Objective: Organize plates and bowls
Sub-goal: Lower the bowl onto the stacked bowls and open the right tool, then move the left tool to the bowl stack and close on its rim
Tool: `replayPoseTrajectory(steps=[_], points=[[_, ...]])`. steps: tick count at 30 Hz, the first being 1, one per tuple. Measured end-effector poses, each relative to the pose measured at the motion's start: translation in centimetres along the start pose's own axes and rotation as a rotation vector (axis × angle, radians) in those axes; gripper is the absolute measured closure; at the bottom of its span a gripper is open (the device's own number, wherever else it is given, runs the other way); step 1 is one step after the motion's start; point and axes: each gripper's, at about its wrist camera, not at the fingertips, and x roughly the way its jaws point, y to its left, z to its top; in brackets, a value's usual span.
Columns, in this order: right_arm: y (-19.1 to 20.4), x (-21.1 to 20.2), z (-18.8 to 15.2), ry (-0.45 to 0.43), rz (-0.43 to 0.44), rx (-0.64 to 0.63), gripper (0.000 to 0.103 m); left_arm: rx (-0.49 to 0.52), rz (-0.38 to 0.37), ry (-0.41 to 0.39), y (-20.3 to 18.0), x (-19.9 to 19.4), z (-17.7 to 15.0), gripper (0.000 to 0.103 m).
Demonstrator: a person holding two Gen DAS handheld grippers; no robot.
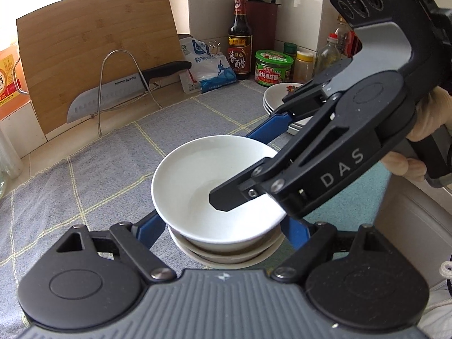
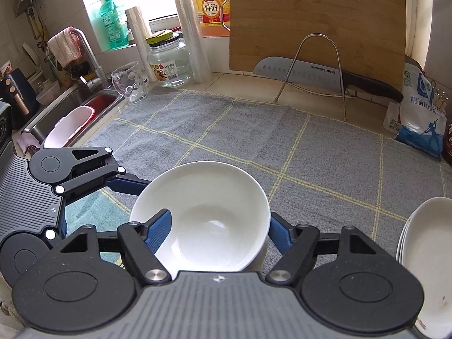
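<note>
Inventory, taken left to right from the white glazed ceramic bowl [image 2: 206, 214] as landmark, on the grey checked cloth mat [image 2: 240, 141].

Far left of the bowl: steel sink [image 2: 73, 104]. Behind it to the left: clear glass jar [image 2: 169, 62]. Behind it: bamboo cutting board [image 2: 316, 22] with steel-bladed kitchen knife [image 2: 310, 76] on its wire rack.

At the bowl: it sat tilted atop a stack of white bowls [image 1: 226, 251]. My left gripper [image 1: 223, 223] stood wide, its blue fingers either side of the stack; whether the pads pressed, I could not tell. My right gripper [image 2: 217, 231] had one blue finger inside the bowl and one outside its wall, apparently gripping it.

Right of the bowl: stack of white plates [image 2: 423, 240].

Handling note: I judged the bowl should be levelled and centred before release, the stack steadied meanwhile.
</note>
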Motion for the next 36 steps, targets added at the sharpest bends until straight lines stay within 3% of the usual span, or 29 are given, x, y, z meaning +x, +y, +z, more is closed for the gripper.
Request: replayPoseTrajectory(steps=[13, 18, 21, 27, 36], points=[[-0.2, 0.1, -0.2, 0.004, -0.008, -0.004, 0.024, 0.013, -0.019, 0.016, 0.3, 0.4, 0.0, 0.014], [-0.3, -0.2, -0.4, -0.017, 0.002, 0.005, 0.009, 0.048, 0.006, 0.006, 0.0, 0.0, 0.0, 0.010], [-0.3, -0.4, -0.6, -0.026, -0.017, 0.005, 0.003, 0.051, 0.010, 0.005, 0.2, -0.5, -0.2, 0.009], [-0.1, -1.4, -1.6, -0.034, -0.047, -0.005, 0.001, 0.059, 0.010, 0.003, 0.7, -1.6, -1.0, 0.009], [2.5, -2.9, -2.8, -0.037, -0.149, -0.149, 0.000, 0.080, -0.004, 0.004, 1.6, -2.3, -1.9, 0.009]])
